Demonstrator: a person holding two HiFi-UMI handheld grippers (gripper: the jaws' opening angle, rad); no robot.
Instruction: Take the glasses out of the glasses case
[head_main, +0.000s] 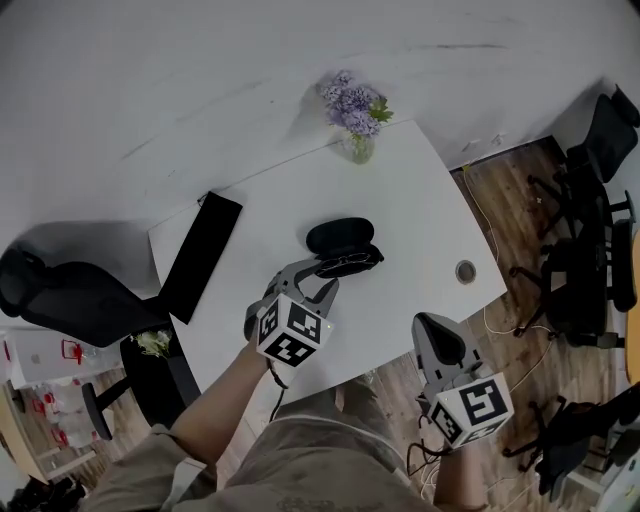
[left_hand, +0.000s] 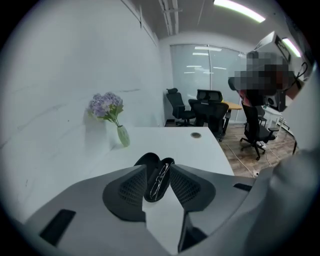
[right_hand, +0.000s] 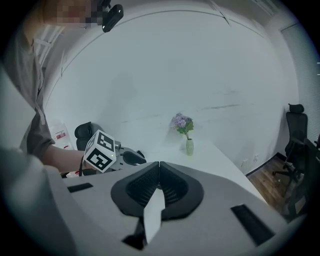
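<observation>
Glasses (left_hand: 159, 179), where do we log them?
— In the open glasses case (head_main: 340, 238), mid table (head_main: 420, 200). We see the left gripper (head_main: 320, 268) clamped on the case's near end.
— Right gripper (right_hand: 159, 172)?
— Jaws together, nothing held, near right, past the table edge.

Tongs (left_hand: 159, 172) are gripping the open black case (left_hand: 148, 161) from both sides, pads touching it. Folded glasses (left_hand: 158, 183) are lying inside, seen end-on. Lid is lying open to the left. White bench (left_hand: 170, 142) is carrying a vase (left_hand: 123, 136) of purple flowers near the wall. Office chairs (left_hand: 179, 107) are standing beyond.
</observation>
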